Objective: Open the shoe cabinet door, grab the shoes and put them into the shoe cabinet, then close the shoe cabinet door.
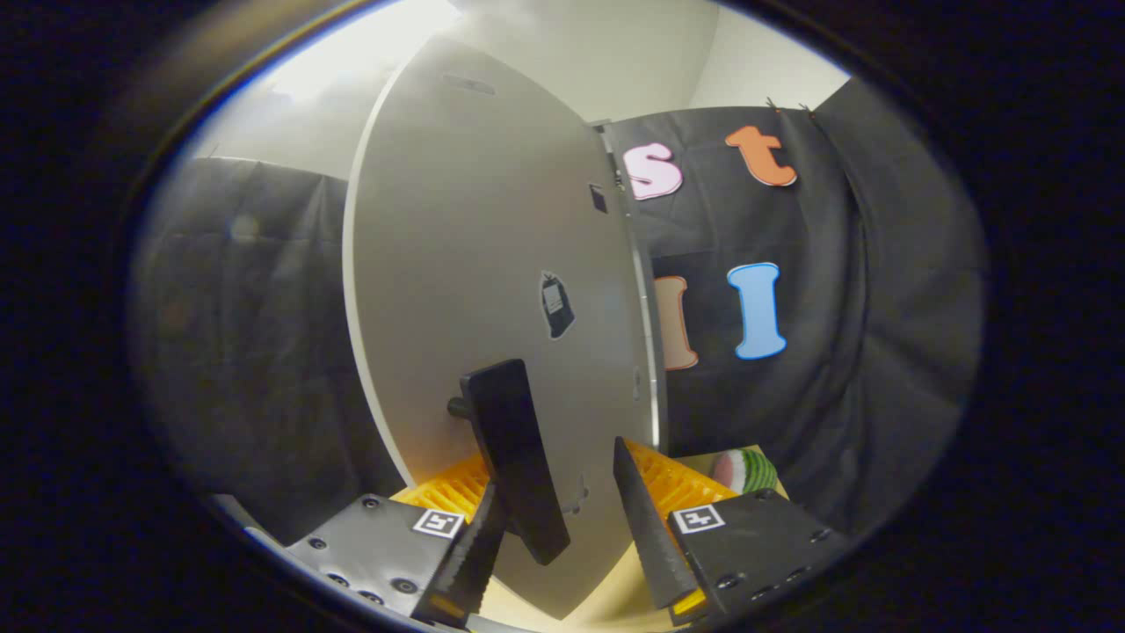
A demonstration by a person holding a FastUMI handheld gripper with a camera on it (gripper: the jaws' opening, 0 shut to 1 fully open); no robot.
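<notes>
The pale shoe cabinet door (492,290) stands swung out, its dark handle (514,457) between my gripper's (562,501) fingers, which sit fairly wide with a gap on the right. I judge the handle could slip free if I pull without closing first.

1. We see the gripper (562,536) with two wedge-shaped, ribbed fingers (646,519).
2. We note dark plates (369,545) behind each finger, dotted with round screws.
3. We spot a square black-and-white marker (438,523) on each plate.
</notes>
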